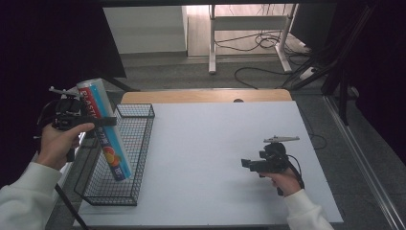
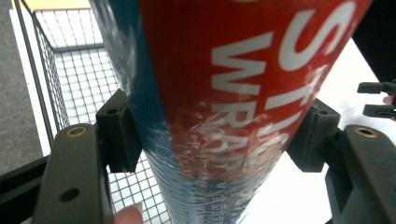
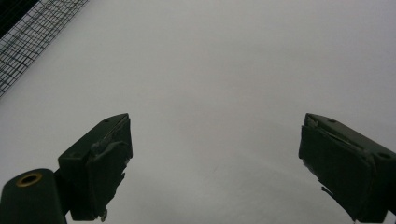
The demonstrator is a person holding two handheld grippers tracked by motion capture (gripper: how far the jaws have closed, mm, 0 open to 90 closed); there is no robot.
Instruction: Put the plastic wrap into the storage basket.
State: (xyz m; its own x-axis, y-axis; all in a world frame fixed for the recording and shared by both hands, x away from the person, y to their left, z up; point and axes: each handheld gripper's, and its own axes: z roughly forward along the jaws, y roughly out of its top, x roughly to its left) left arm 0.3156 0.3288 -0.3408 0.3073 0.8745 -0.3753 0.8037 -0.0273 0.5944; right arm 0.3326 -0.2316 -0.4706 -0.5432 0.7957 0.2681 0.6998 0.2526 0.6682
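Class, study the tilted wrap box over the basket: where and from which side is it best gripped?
Grip the wrap box across its narrow width, near the upper end, coming from the side as the left gripper does: it is long and slim, so the fingers span it, and its lower end stays free to enter the basket.

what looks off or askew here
The plastic wrap box is not lying flat: the left gripper holds it tilted, its lower end down in the wire basket. Its film wrapper looks scuffed between the jaws. Nothing has spilled.

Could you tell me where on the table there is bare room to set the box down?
The white tabletop is bare between the wire basket and the right hand-held gripper. The basket's left side is crowded by the box in the left hand-held gripper.
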